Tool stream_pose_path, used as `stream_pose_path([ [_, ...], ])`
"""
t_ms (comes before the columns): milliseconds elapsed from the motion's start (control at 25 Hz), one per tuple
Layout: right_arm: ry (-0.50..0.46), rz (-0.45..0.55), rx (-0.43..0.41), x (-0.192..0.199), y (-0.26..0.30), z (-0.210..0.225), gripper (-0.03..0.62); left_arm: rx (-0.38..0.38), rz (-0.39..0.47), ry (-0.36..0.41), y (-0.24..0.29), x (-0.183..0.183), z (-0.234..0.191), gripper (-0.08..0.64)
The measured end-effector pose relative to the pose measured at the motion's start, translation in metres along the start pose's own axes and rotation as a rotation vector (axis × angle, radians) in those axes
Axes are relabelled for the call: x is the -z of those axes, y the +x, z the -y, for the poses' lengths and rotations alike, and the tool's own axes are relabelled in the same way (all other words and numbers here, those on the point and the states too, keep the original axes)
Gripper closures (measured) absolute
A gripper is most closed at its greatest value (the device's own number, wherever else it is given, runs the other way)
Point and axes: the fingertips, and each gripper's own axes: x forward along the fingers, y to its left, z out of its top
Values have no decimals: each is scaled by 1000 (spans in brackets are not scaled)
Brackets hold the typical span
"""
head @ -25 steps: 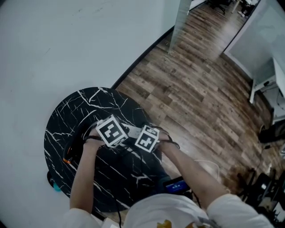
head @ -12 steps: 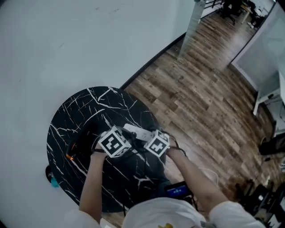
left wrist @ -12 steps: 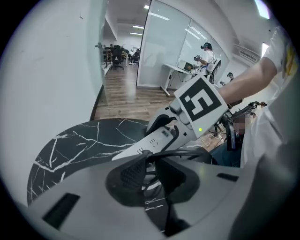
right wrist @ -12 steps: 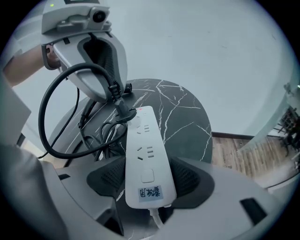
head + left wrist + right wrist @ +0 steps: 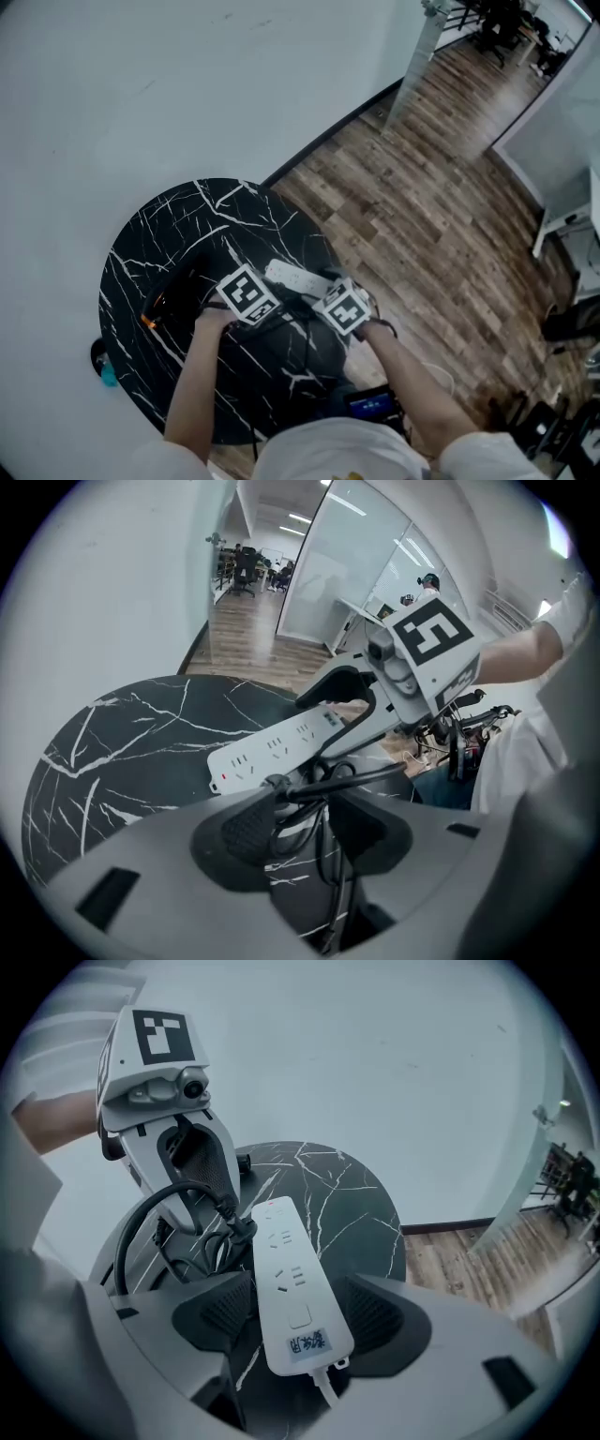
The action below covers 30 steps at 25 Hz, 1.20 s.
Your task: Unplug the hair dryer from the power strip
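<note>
A white power strip (image 5: 292, 1283) lies on the round black marble table (image 5: 169, 244), and my right gripper (image 5: 300, 1312) is shut on its near end, pads against both long sides. The black plug (image 5: 239, 1227) rests beside the strip's left edge, out of the sockets, with its cable (image 5: 375, 775) looped over the table. My left gripper (image 5: 300, 827) has just been opening; its jaws now stand wide, with plug and cable lying loose between them. The black hair dryer (image 5: 167, 302) with an orange spot lies at the table's left.
A white wall runs behind the table and wood flooring (image 5: 441, 187) spreads to the right. A teal object (image 5: 105, 373) sits on the floor by the table's left edge. The strip's white cord (image 5: 323, 1391) leads back toward me. A lit device (image 5: 370, 403) is at my waist.
The left gripper has shifted a little beside the strip, staying close to the right gripper. The right gripper has kept its place on the strip. The view itself has drifted.
</note>
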Motion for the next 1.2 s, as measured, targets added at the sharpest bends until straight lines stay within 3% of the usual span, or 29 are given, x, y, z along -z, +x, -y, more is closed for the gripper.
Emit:
stream_pose_path([
  [240, 53, 64, 46, -6, -21, 12, 304, -28, 21, 23, -21, 20, -8, 353],
  [320, 85, 82, 70, -5, -29, 17, 304, -41, 61, -2, -33, 27, -13, 333],
  [520, 114, 190, 145, -21, -54, 28, 304, -111, 324, -170, -70, 8, -24, 334],
  [600, 114, 230, 164, -29, -63, 25, 306, -159, 406, -199, -82, -1, -22, 334],
  [680, 146, 277, 181, -37, -76, 26, 371, -239, 452, -189, -92, -9, -21, 337],
  [720, 167, 298, 190, -41, -84, 26, 442, -283, 471, -184, -96, -12, -21, 350],
  [760, 183, 316, 200, -44, -92, 26, 528, -326, 489, -182, -101, -15, -20, 389],
  [800, 190, 331, 208, -48, -99, 24, 573, -370, 507, -179, -106, -17, -19, 457],
  [880, 184, 361, 221, -57, -110, 19, 592, -452, 539, -155, -116, -20, -14, 554],
  [1000, 187, 428, 260, -70, -127, 14, 592, -523, 600, -131, -128, -29, -2, 560],
  [1200, 204, 521, 312, -79, -156, -4, 592, -578, 800, -252, -157, -31, 14, 560],
])
